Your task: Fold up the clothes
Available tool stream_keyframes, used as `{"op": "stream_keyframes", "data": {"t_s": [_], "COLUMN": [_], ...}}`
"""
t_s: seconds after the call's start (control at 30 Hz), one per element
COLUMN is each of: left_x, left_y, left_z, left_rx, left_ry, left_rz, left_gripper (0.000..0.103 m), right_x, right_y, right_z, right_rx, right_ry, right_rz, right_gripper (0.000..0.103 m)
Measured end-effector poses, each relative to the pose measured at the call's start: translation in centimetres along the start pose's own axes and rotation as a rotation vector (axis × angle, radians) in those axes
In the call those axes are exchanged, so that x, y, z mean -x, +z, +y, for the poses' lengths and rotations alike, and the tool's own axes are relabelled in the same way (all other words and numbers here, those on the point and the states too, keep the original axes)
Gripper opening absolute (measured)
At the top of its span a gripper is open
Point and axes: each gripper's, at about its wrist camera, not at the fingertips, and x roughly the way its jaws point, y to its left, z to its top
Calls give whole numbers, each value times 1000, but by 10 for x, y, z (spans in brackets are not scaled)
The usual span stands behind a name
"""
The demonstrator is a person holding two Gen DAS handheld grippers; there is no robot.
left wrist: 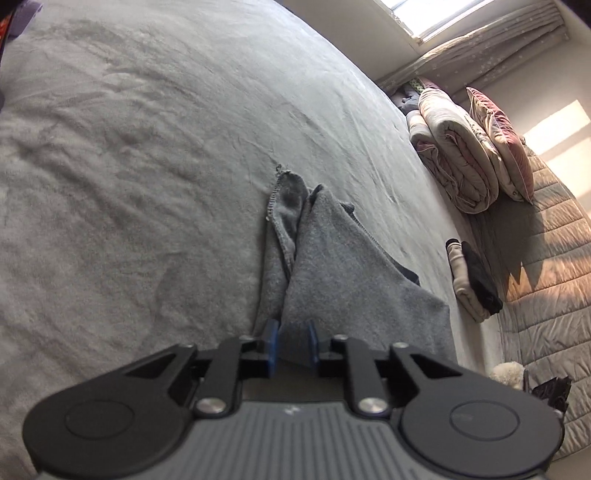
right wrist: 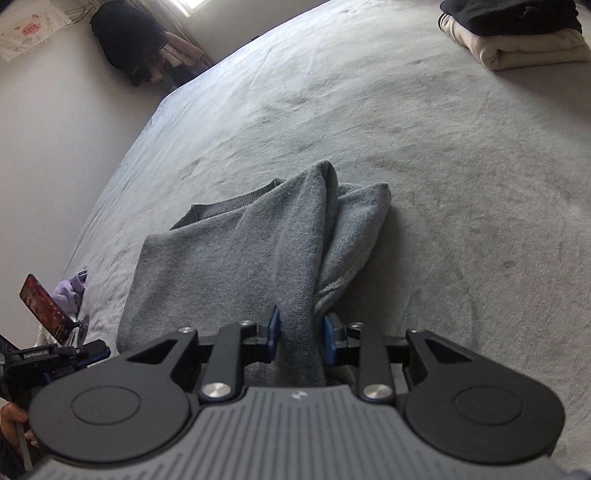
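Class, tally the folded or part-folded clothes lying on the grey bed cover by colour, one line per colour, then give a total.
Grey: 1, the grey sweater between both grippers
Black: 1, the black folded garment on top of the stack
Cream: 1, the cream folded garment under it
Total: 3

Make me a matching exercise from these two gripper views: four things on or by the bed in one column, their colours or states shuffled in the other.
Things:
1. sweater
2. folded clothes stack
3. phone
4. rolled quilt

States:
A. screen lit red, on a stand
B. grey, between both grippers' blue pads
C. pinkish, beside a pillow
D. black garment on a cream one

Pairs: 1-B, 2-D, 3-A, 4-C
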Motion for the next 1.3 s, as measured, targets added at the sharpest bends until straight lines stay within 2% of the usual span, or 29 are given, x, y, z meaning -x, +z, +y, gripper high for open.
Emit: {"op": "stream_keyframes", "data": {"t_s": [0.03,0.13,0.37,0.57,0.63,0.67,0.7,0.73,0.77,0.8,0.93,1.0,1.13,1.23,1.3], "left_x": [0,-6,-39,-66,-74,-79,-83,-83,-83,-83,-69,-69,-90,-104,-100], "left_y": [2,12,37,52,55,57,58,57,56,55,56,60,64,61,58], "left_z": [-3,-11,-31,-36,-34,-33,-32,-33,-33,-34,-33,-30,-28,-28,-28], "left_rx": [-21,-73,-179,-197,-183,-175,-169,-173,-177,-181,-177,-166,-189,-219,-223], "left_ry": [10,22,22,10,1,-10,-20,-24,-28,-33,-63,-63,14,82,102], "left_rz": [-17,-52,-118,-159,-151,-134,-120,-132,-144,-158,-271,-291,-245,-218,-232], "left_gripper": [39,40,41,39,27,7,3,3,3,3,2,3,3,6,14], "right_x": [1,5,1,-28,-37,-41,-44,-48,-50,-51,-40,-39,-53,-60,-59], "right_y": [1,4,20,35,37,38,38,38,37,36,31,31,35,34,31], "right_z": [1,3,8,7,4,3,3,2,1,2,1,-1,-2,6,15], "right_rx": [14,42,52,53,49,47,43,39,38,41,25,15,44,112,157], "right_ry": [-24,-77,-62,-41,-34,-31,-32,-33,-35,-41,-29,-32,-79,-136,-168], "right_rz": [-12,-68,-188,-208,-218,-224,-231,-238,-245,-259,-354,-381,-354,-339,-348], "right_gripper": [39,41,41,41,41,41,41,38,17,8,7,7,7,8,17]}}
